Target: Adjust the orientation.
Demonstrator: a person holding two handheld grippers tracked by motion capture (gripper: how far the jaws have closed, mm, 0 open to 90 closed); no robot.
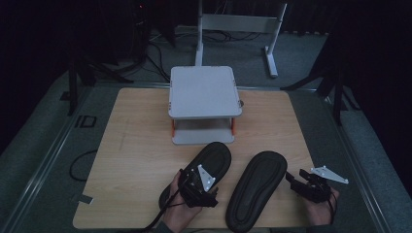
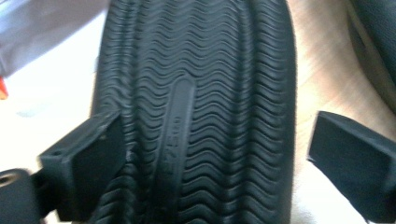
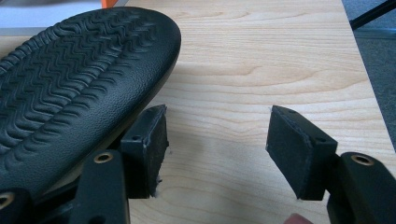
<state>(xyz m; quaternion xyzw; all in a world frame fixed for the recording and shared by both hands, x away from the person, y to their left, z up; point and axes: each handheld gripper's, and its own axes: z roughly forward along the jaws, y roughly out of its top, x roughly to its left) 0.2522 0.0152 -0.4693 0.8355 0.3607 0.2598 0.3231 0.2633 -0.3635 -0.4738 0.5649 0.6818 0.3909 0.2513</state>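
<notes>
Two black slippers lie sole up on the wooden table [image 1: 141, 145]. The left slipper [image 1: 216, 158] has a wavy tread [image 2: 196, 93], and my left gripper [image 1: 194, 177] hovers over its heel end. That gripper [image 2: 215, 154] is open, with one jaw overlapping the sole's left edge and the other just off its right edge. The right slipper [image 1: 257, 187] lies beside it. My right gripper [image 1: 295, 175] stands open at its right side [image 3: 217, 140], with bare wood between the jaws. Its left jaw sits close against the slipper's rim [image 3: 70, 84].
A grey two-tier stand [image 1: 204, 92] with orange posts sits at the table's far middle. A white metal frame [image 1: 238, 29] and cables lie on the floor behind. The table's right edge [image 1: 311, 155] is close to my right gripper.
</notes>
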